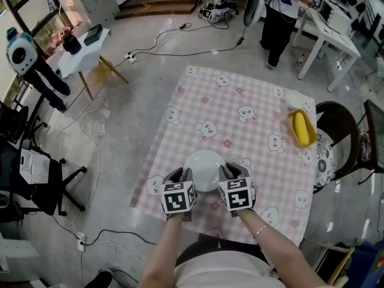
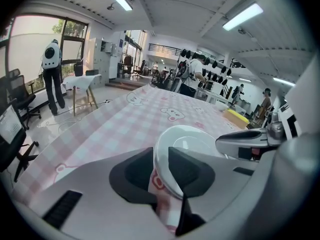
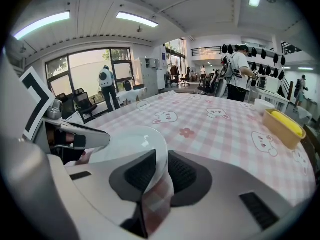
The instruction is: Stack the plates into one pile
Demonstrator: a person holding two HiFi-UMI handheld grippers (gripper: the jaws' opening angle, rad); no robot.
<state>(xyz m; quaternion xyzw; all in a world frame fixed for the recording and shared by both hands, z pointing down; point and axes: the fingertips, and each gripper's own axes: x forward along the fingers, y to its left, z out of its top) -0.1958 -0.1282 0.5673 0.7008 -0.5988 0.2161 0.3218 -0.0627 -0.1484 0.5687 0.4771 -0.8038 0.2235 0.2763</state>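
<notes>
A pale, glossy floor (image 1: 138,101) fills the room, with cables trailing across it. On it stands a table covered by a pink checked cloth (image 1: 240,107) printed with little bears. A person (image 1: 279,17) stands at the far end, beyond the table. A dark chair (image 1: 342,122) sits at the table's right side, and a small white side table (image 1: 84,56) stands well apart at the left.

A white plate (image 1: 204,168) rests on the cloth near the table's near edge, between the two grippers. The left gripper (image 1: 183,174) is at the plate's left rim. Its jaws stand a little apart with the rim between them, loose around it rather than squeezing. The right gripper (image 1: 230,171) is at the opposite rim, and its jaws pinch that rim between their dark pads. Both grippers tilt downward toward the table.

Near the table's right edge lies a yellow tray (image 1: 302,129) holding something yellow. A small white bowl (image 1: 295,101) sits just beyond the tray, well apart from the plate.
</notes>
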